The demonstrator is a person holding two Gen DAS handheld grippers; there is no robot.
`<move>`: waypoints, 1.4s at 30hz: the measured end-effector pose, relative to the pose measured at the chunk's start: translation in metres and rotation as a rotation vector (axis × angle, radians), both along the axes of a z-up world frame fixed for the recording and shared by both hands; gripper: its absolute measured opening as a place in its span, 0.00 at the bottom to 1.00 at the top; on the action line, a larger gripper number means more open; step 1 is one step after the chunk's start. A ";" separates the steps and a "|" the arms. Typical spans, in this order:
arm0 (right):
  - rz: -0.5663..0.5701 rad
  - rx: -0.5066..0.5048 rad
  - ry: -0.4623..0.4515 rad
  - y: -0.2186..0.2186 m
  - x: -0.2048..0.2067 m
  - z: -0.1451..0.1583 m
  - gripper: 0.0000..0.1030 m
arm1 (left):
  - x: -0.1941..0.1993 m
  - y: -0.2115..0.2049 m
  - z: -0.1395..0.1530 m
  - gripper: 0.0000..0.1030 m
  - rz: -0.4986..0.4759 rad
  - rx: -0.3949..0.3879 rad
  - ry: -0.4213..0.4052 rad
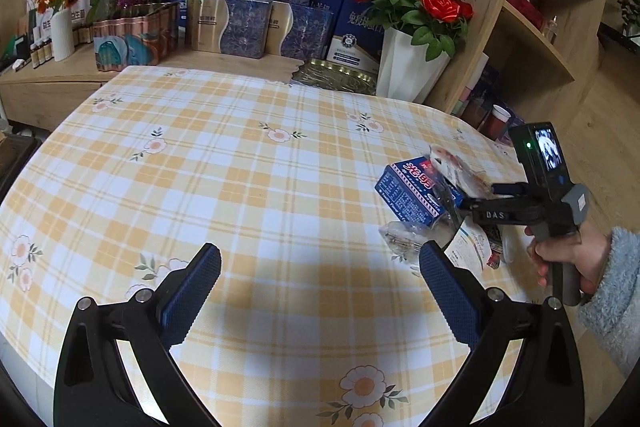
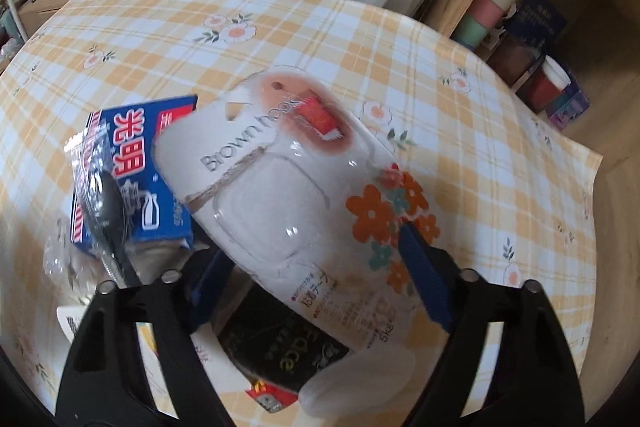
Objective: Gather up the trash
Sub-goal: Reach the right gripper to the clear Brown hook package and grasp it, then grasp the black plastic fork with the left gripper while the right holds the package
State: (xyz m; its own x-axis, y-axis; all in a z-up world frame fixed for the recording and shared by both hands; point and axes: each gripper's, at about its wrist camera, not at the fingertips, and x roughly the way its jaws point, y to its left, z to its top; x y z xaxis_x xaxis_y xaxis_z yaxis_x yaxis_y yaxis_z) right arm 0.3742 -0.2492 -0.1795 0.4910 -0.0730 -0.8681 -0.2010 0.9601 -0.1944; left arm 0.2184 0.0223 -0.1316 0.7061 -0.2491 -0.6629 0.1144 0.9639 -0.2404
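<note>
A pile of trash lies at the right of the checked table (image 1: 240, 167): a blue milk carton (image 1: 412, 193), a white "Brown hook" blister pack (image 2: 288, 187), clear wrappers (image 1: 404, 237) and a dark packet (image 2: 276, 347). My right gripper (image 2: 316, 259) stands over the pile with the blister pack between its blue pads; the jaws are wide apart. In the left wrist view it (image 1: 460, 203) reaches in from the right. My left gripper (image 1: 320, 267) is open and empty above the bare cloth, left of the pile.
Gift boxes (image 1: 228, 23), flower pots and a white vase of red roses (image 1: 408, 67) line the sideboard behind the table. A wooden shelf unit (image 1: 540, 27) with cups stands at the right. The carton also shows in the right wrist view (image 2: 136, 155).
</note>
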 end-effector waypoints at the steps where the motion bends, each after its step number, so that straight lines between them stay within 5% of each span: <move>1: 0.014 0.002 -0.001 0.001 0.000 0.002 0.53 | 0.001 0.000 -0.001 0.86 -0.006 -0.003 0.002; 5: 0.047 0.001 -0.097 -0.002 -0.009 0.032 0.35 | 0.004 -0.006 -0.002 0.72 -0.040 -0.003 0.015; 10: 0.064 -0.033 -0.269 -0.022 -0.031 0.074 0.29 | 0.014 -0.017 -0.002 0.60 -0.103 -0.069 0.032; 14: 0.033 0.047 -0.332 -0.048 -0.049 0.100 0.29 | 0.037 -0.031 0.004 0.54 -0.151 -0.132 0.022; 22: 0.000 0.110 -0.314 -0.074 -0.074 0.094 0.29 | 0.106 -0.078 -0.012 0.40 -0.221 -0.264 0.124; 32: -0.009 0.149 -0.317 -0.091 -0.088 0.093 0.29 | 0.154 -0.088 -0.043 0.38 -0.135 -0.453 0.281; 36: -0.008 0.164 -0.323 -0.093 -0.093 0.095 0.29 | 0.157 -0.092 -0.048 0.38 -0.146 -0.466 0.291; 38: -0.006 0.165 -0.323 -0.093 -0.095 0.095 0.29 | 0.157 -0.098 -0.048 0.24 -0.163 -0.446 0.288; 39: -0.006 0.165 -0.323 -0.093 -0.095 0.095 0.29 | 0.155 -0.101 -0.048 0.02 -0.169 -0.412 0.283; 42: -0.010 0.168 -0.325 -0.094 -0.098 0.095 0.29 | 0.150 -0.101 -0.041 0.01 -0.171 -0.386 0.242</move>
